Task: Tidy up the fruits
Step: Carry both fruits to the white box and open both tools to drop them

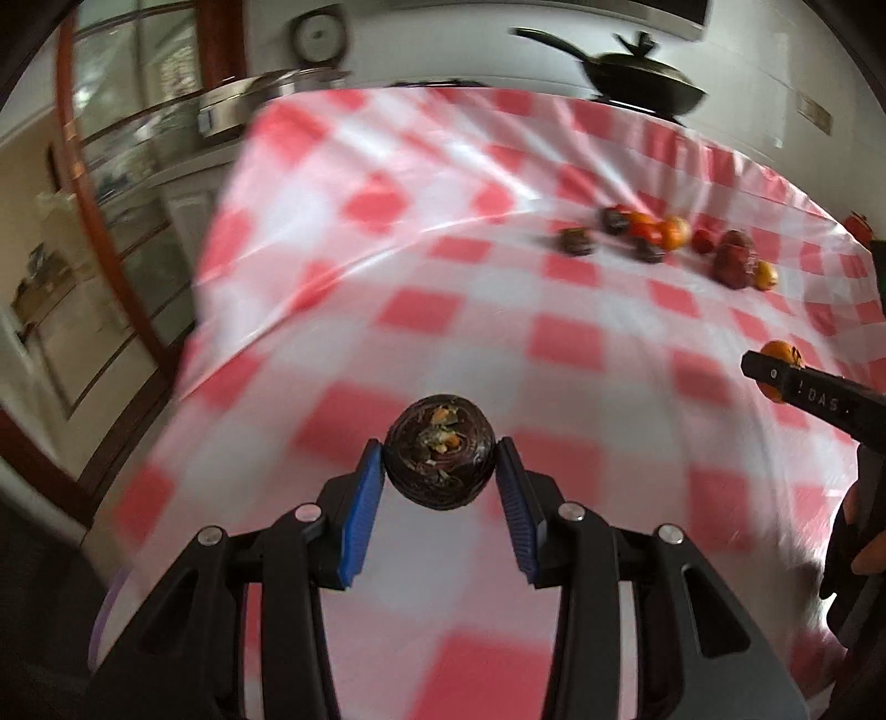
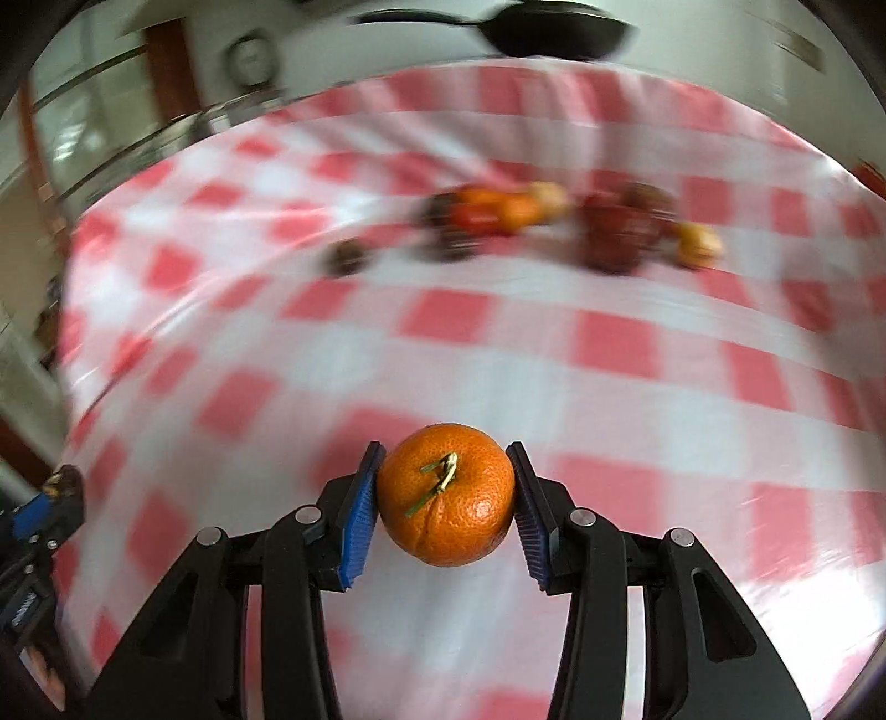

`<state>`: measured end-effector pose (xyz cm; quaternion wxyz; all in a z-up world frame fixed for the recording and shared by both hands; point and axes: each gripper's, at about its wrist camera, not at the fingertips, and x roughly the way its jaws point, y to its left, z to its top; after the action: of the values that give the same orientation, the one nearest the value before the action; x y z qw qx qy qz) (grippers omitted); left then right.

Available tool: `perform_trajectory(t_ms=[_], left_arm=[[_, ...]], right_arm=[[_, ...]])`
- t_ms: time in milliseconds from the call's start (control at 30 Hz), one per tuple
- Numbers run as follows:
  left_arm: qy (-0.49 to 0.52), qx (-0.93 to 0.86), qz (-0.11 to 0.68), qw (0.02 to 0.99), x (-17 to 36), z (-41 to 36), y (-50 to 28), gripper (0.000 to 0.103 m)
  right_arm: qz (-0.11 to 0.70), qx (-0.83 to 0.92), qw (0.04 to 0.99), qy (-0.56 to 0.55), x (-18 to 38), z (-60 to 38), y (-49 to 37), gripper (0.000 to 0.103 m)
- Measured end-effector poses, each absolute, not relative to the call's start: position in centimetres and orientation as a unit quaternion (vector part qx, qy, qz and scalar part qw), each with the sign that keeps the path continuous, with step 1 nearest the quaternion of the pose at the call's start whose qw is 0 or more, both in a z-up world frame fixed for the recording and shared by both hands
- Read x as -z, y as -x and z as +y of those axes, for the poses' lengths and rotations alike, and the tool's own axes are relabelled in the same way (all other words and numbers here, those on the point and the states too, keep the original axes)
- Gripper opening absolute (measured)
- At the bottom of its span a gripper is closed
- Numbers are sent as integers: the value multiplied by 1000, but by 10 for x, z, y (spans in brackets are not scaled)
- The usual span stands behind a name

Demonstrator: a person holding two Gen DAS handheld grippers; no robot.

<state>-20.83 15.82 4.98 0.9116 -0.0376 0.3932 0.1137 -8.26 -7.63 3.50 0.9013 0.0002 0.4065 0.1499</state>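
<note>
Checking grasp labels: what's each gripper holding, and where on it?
Left gripper: dark round fruit, pads on opposite sides. Right gripper: orange, gripped across its sides, stem facing camera.

place: home kitchen or dining corner | desk (image 1: 443, 310): red-and-white checked cloth, loose fruits (image 1: 664, 238) on it | behind: black lidded pan (image 1: 637, 83), steel pot lid (image 1: 260, 94) | wall: round clock (image 1: 320, 34) | left: wood-framed glass cabinet (image 1: 111, 138)

A red-checked tablecloth (image 1: 443, 332), a dark lidded pan (image 1: 637, 77) behind it.
</note>
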Motion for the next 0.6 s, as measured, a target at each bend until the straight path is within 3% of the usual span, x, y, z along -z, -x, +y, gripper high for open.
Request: perform_trajectory(t_ms=[600], left_arm=[[91, -215, 399, 886, -18, 286, 356, 42]], right_arm=[[409, -324, 847, 100, -42, 104, 193, 45]])
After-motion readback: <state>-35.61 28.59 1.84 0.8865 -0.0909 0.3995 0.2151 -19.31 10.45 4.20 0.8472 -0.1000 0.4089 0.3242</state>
